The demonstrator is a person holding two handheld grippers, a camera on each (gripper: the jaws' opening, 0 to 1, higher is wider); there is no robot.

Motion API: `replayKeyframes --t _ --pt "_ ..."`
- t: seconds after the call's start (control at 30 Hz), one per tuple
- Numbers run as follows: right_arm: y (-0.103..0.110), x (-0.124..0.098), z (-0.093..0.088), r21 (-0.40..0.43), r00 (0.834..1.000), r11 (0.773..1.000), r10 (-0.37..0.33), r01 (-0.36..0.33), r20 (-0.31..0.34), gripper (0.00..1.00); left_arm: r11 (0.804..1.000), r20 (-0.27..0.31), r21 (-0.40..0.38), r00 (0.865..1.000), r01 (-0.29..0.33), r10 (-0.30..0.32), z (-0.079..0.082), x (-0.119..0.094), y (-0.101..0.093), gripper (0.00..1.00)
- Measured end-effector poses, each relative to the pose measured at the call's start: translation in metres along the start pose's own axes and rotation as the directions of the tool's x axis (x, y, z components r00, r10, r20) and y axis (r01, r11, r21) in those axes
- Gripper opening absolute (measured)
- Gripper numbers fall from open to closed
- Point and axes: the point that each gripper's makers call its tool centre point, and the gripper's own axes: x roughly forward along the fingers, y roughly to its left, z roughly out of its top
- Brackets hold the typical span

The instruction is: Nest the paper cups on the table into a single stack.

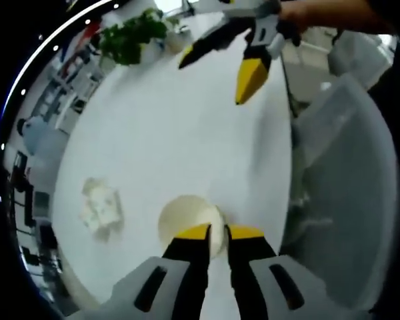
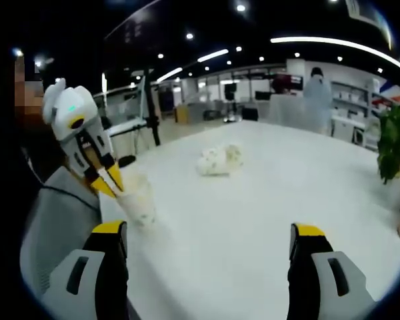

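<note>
Left gripper view had the left gripper (image 1: 218, 233) right down on a paper cup (image 1: 187, 220), its two yellow-tipped fingers (image 1: 195, 232) drawn close together on the near rim, one tip seemingly inside the wall and one outside. That looked like a rim pinch, the sort of hold that keeps the cup's mouth open and its body free to drop into another cup. The cup sat on the white table (image 1: 173, 133), just ahead of those fingertips.

Over in the right gripper view, the same cup (image 2: 139, 198) stood upright near the table edge with the left gripper (image 2: 117, 190) coming down onto it from above. The right gripper (image 2: 210, 233) held nothing: its fingers (image 2: 111, 229) were spread wide, bare tabletop between them, ready, I judged, to take the second piece.

That second piece was the pale crumpled heap of cups (image 2: 220, 160), lying on its side well beyond the open fingers, and off to the side of the left fingertips in the left gripper view (image 1: 101, 207). How many cups were in it, too blurred to tell.

Around them: a potted plant (image 2: 395, 150) at the far edge, and a grey chair (image 1: 347, 193) beside the table. Nothing lay between the fingers and either target.
</note>
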Motion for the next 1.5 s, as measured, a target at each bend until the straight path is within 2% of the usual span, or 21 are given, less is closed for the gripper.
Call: replayKeyframes --t 0.17,0.27,0.3,0.5,0.67,0.7,0.77,0.8,0.87,0.9,0.93,1.0,1.1,1.2,1.27,1.37,1.43,1.5 --pt "-0.001 0.000 -0.003 0.002 1.000 1.000 -0.002 0.002 -0.002 1.00 0.999 0.056 -0.047 0.998 0.012 -0.009 0.008 -0.007 0.003 0.25" --pt "-0.002 -0.002 -0.001 0.002 1.000 1.000 -0.006 0.006 0.000 1.00 0.995 0.134 -0.098 0.991 0.014 -0.001 0.022 -0.015 0.008 0.42" --pt "-0.003 -0.002 -0.001 0.003 1.000 1.000 -0.007 0.007 0.000 1.00 0.994 0.141 -0.105 0.990 0.006 0.009 0.023 -0.018 0.011 0.46" --pt "-0.006 -0.005 0.001 0.004 1.000 1.000 -0.015 0.015 0.003 1.00 0.982 0.211 -0.187 0.976 -0.006 0.046 0.032 -0.034 0.028 0.58" --pt "-0.009 -0.005 0.006 0.008 1.000 1.000 -0.022 0.022 0.012 1.00 0.962 0.272 -0.272 0.959 0.002 0.075 0.035 -0.046 0.042 0.69" --pt "-0.009 -0.005 0.007 0.009 1.000 1.000 -0.023 0.023 0.015 1.00 0.947 0.307 -0.322 0.946 0.005 0.099 0.038 -0.050 0.048 0.74" --pt "-0.010 -0.005 0.008 0.009 1.000 1.000 -0.026 0.026 0.017 1.00 0.927 0.340 -0.376 0.931 0.008 0.130 0.038 -0.055 0.058 0.83" --pt "-0.011 -0.006 0.009 0.009 0.999 1.000 -0.027 0.027 0.018 1.00 0.916 0.349 -0.401 0.926 0.011 0.141 0.034 -0.058 0.064 0.84" --pt "-0.012 -0.006 0.011 0.012 0.999 1.000 -0.029 0.029 0.020 1.00 0.911 0.356 -0.412 0.923 0.013 0.148 0.029 -0.062 0.069 0.85" --pt "-0.013 -0.007 0.011 0.014 0.999 0.999 -0.031 0.030 0.023 1.00 0.910 0.373 -0.414 0.915 0.017 0.153 0.025 -0.064 0.074 0.86" --pt "-0.013 -0.007 0.012 0.015 0.999 0.999 -0.032 0.031 0.024 1.00 0.902 0.398 -0.431 0.901 0.016 0.174 0.022 -0.066 0.080 0.88" --pt "-0.013 -0.007 0.012 0.016 0.999 0.999 -0.033 0.033 0.024 1.00 0.888 0.404 -0.459 0.894 0.013 0.195 0.014 -0.069 0.088 0.89" --pt "-0.013 -0.008 0.013 0.010 0.999 0.999 -0.039 0.038 0.024 1.00 0.875 0.443 -0.483 0.865 0.008 0.237 0.003 -0.076 0.099 0.93" --pt "-0.013 -0.009 0.013 0.009 0.999 0.999 -0.042 0.042 0.023 1.00 0.860 0.455 -0.511 0.854 0.018 0.252 -0.010 -0.078 0.105 0.97" --pt "-0.013 -0.009 0.013 0.007 0.999 0.999 -0.042 0.042 0.021 1.00 0.844 0.461 -0.536 0.838 0.002 0.291 -0.018 -0.080 0.112 1.00" --pt "-0.014 -0.008 0.013 0.002 0.999 0.999 -0.045 0.045 0.018 1.00 0.836 0.452 -0.548 0.834 -0.020 0.317 -0.029 -0.080 0.114 1.00" --pt "-0.015 -0.008 0.014 -0.001 0.999 0.999 -0.047 0.047 0.017 1.00 0.826 0.456 -0.564 0.823 -0.026 0.338 -0.037 -0.081 0.116 1.00" --pt "-0.016 -0.008 0.014 -0.005 0.999 0.999 -0.050 0.050 0.019 1.00 0.823 0.451 -0.566 0.819 -0.044 0.354 -0.044 -0.079 0.117 1.00"
